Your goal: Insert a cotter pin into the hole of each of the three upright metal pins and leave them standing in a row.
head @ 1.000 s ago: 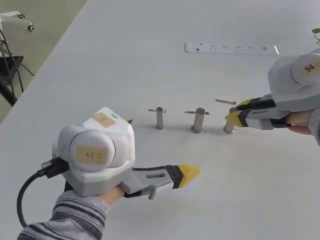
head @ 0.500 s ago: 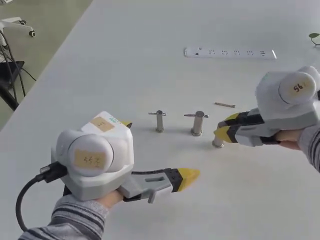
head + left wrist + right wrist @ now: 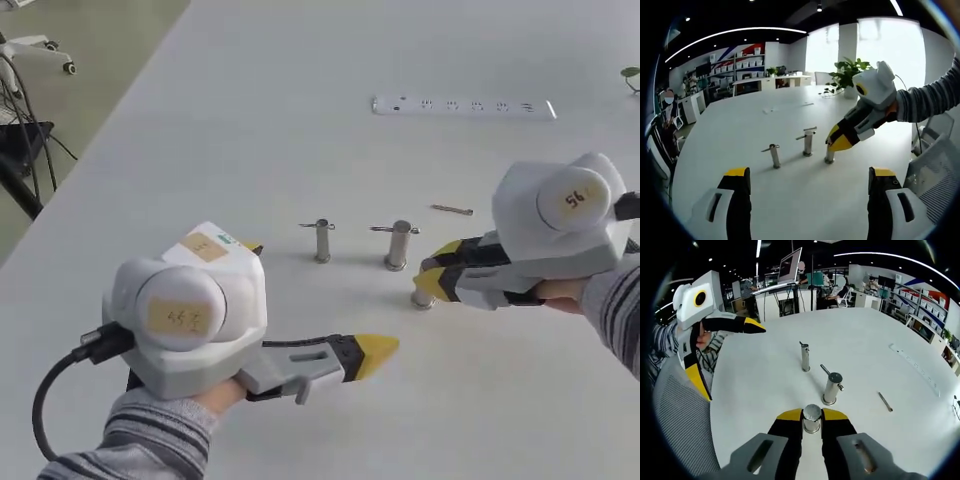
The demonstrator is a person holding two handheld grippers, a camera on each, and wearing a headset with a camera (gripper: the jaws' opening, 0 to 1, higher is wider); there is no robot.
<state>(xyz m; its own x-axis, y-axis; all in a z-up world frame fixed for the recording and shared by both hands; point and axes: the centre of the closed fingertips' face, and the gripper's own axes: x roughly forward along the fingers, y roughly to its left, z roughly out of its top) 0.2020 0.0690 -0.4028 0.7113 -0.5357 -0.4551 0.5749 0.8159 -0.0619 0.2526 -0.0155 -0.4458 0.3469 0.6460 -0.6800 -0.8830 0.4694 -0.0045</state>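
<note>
Since 1 s ago R claw [image 3: 432,282] has pulled the 3rd pin [image 3: 422,297] out of line, toward the person and a bit left; the other two pins haven't shifted. Nearest, L claw [image 3: 378,348] hovers low over the tabletop [image 3: 480,400], jaws wide apart, nothing in them. Next out, R claw is closed on the 3rd pin's upper part. The pin is upright, base at or barely off the tabletop, can't tell which. Beyond stand mid pin [image 3: 398,245] and left pin [image 3: 322,240], each already cross-pinned just under the head. Farther, loose cotter [image 3: 452,210] lies flat, well apart from the 3rd pin, w/ strip [image 3: 465,106] near the far edge. Handling, my read: the pin is solid steel, dense, stiff, smooth & round, so apt to swivel in the jaws and tip on its small foot. Its hole is prob. high up, so grip lower on the shank to leave it clear. The cotter is thin, light, springy wire; take it near one end, other end free to thread.
</note>
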